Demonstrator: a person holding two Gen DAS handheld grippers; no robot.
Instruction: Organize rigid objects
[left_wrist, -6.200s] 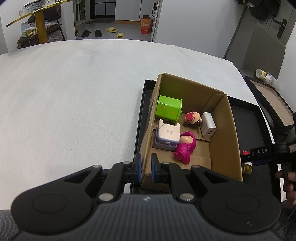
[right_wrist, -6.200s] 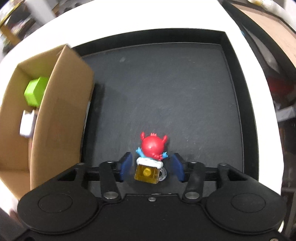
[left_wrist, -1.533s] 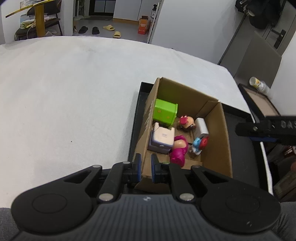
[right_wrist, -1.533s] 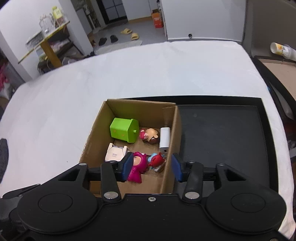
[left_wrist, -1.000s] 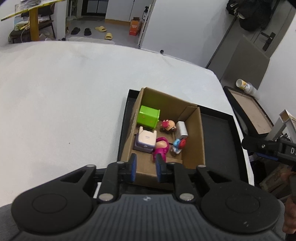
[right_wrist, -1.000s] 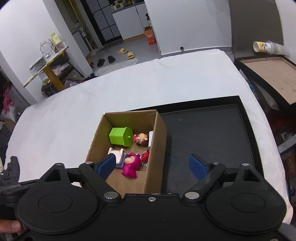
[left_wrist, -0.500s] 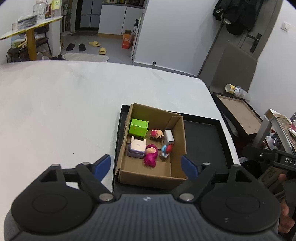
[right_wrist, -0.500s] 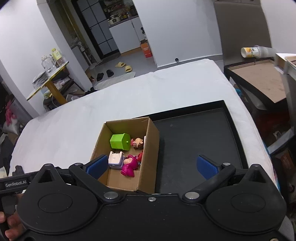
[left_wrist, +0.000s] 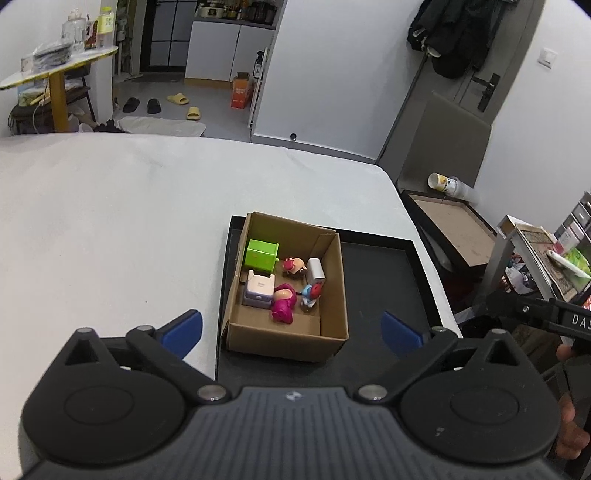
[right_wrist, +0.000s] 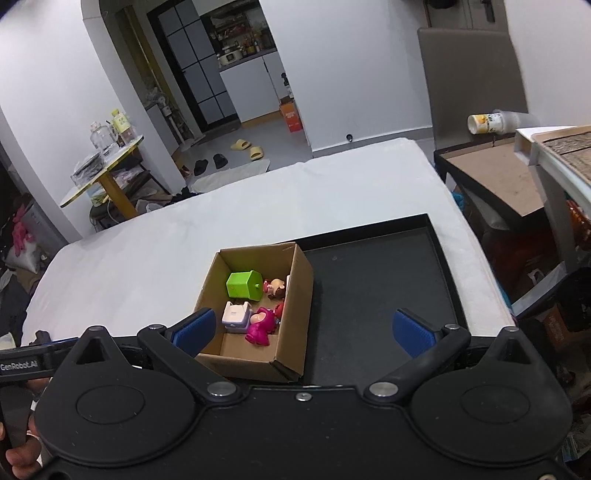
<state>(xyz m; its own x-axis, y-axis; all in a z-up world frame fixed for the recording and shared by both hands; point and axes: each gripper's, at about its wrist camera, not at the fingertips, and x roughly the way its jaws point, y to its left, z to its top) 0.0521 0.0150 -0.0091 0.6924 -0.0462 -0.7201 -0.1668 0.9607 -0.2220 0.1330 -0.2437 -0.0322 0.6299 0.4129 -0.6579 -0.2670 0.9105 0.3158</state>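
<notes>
An open cardboard box (left_wrist: 288, 343) (right_wrist: 258, 363) stands on the left half of a black tray (left_wrist: 380, 280) (right_wrist: 376, 295). Inside lie a green block (left_wrist: 261, 254) (right_wrist: 243, 284), a white-lilac cube (left_wrist: 259, 291), a magenta figure (left_wrist: 283, 306) (right_wrist: 260, 326), a red-and-blue figure (left_wrist: 311, 293), a small brown figure (left_wrist: 294, 266) and a white charger (left_wrist: 316, 271). My left gripper (left_wrist: 291, 330) hangs above and short of the box, jaws opening wide, nothing gripped. My right gripper (right_wrist: 303, 330) is open and empty, also held back from the box.
The white-covered table (left_wrist: 110, 221) spreads to the left and beyond. Off its right edge sit a second dark tray with a brown board (left_wrist: 454, 225) (right_wrist: 491, 173), a tipped paper cup (left_wrist: 445, 182) and a cluttered shelf (left_wrist: 546, 254). A yellow-topped side table (left_wrist: 55, 70) stands far left.
Both grippers have lifted and drawn back, so the box looks smaller. The left jaws went from nearly shut to wide apart. The right jaws spread too. The red-and-blue figure now lies in the box.
</notes>
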